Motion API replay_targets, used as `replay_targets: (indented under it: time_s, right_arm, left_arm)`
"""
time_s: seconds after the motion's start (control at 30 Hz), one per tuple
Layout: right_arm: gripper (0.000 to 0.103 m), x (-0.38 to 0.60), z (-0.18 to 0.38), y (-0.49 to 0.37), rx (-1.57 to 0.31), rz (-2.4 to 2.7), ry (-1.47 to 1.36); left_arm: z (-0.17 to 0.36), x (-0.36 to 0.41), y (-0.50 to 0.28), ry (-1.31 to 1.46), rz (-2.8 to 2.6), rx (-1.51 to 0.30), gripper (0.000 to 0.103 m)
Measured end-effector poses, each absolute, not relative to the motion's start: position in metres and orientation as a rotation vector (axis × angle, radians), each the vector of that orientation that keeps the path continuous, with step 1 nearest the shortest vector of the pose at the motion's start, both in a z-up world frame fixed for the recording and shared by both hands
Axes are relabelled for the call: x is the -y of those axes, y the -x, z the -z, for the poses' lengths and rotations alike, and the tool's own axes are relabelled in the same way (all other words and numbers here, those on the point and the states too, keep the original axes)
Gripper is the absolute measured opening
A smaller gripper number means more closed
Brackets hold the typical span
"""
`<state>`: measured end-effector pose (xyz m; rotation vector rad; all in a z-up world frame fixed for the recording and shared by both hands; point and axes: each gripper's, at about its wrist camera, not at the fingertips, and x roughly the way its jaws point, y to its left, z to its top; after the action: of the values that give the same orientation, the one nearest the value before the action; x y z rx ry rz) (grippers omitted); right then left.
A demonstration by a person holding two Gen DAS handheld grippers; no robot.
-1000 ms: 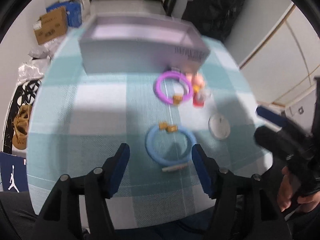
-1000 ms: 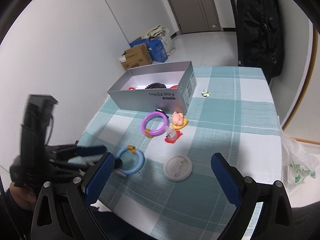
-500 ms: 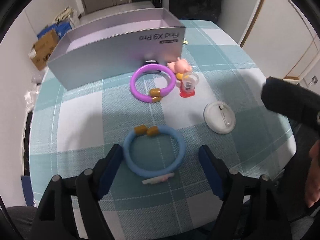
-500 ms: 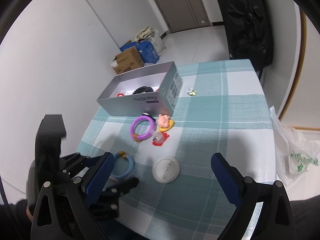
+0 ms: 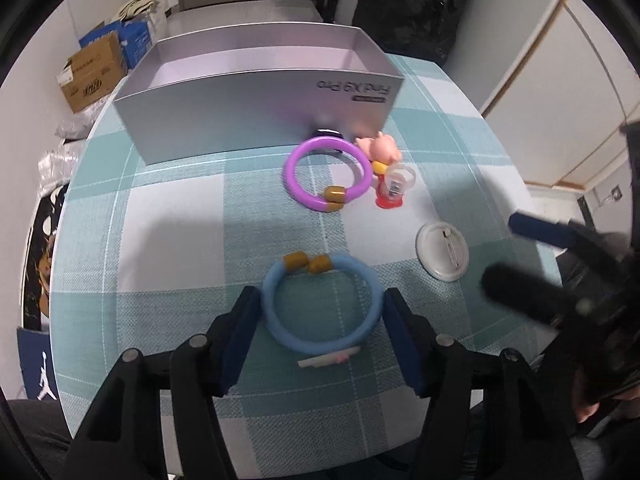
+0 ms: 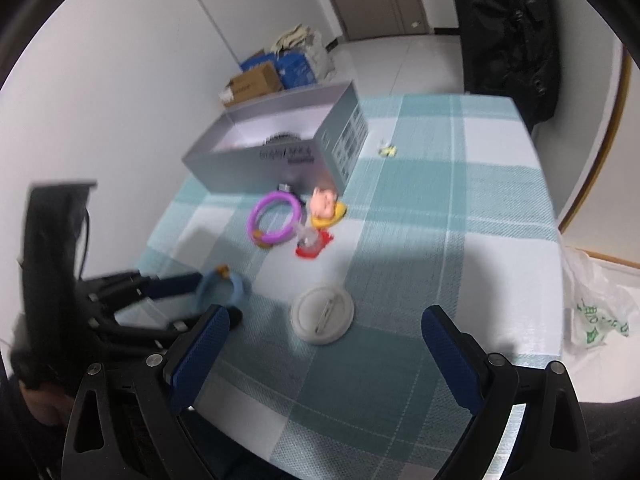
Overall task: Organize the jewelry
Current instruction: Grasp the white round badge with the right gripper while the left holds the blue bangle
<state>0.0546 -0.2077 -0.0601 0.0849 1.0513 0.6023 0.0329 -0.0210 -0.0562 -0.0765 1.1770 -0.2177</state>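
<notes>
A blue bracelet (image 5: 320, 308) with two amber beads lies on the checked tablecloth. My left gripper (image 5: 320, 340) is open, its fingers on either side of the bracelet, not gripping it. The blue bracelet also shows in the right wrist view (image 6: 224, 286), between the left gripper's fingers. A purple bracelet (image 5: 326, 174) lies in front of the silver box (image 5: 256, 116). A white pin badge (image 5: 442, 252) lies to the right. My right gripper (image 6: 324, 354) is open and empty, hovering near the badge (image 6: 322, 314).
A pink pig toy (image 5: 380, 148) and a small red-based gumball toy (image 5: 394, 190) stand by the purple bracelet. A small yellow item (image 6: 387, 152) lies beside the box. The table's front edge is close under both grippers. Cartons stand on the floor beyond (image 5: 92, 74).
My left gripper has moved forward and down so its fingers now flank the blue bracelet. The right gripper has swung closer to the table over the badge.
</notes>
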Motion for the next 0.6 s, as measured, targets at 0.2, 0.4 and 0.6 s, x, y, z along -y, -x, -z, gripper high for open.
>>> replay_targets:
  time_s: [0.2, 0.4, 0.6]
  right_arm:
    - [0.082, 0.188, 0.068, -0.051, -1.052, -0.607, 0.022]
    - [0.064, 0.168, 0.074, -0.049, -1.031, -0.583, 0.149]
    - [0.041, 0.163, 0.075, -0.046, -0.995, -0.531, 0.235]
  left_arm:
    - [0.036, -0.001, -0.030, 0.170, 0.210, -1.103, 0.057]
    - [0.020, -0.021, -0.028, 0.251, 0.191, -1.036, 0.057]
    - [0.015, -0.030, -0.034, 0.320, 0.201, -1.009, 0.057]
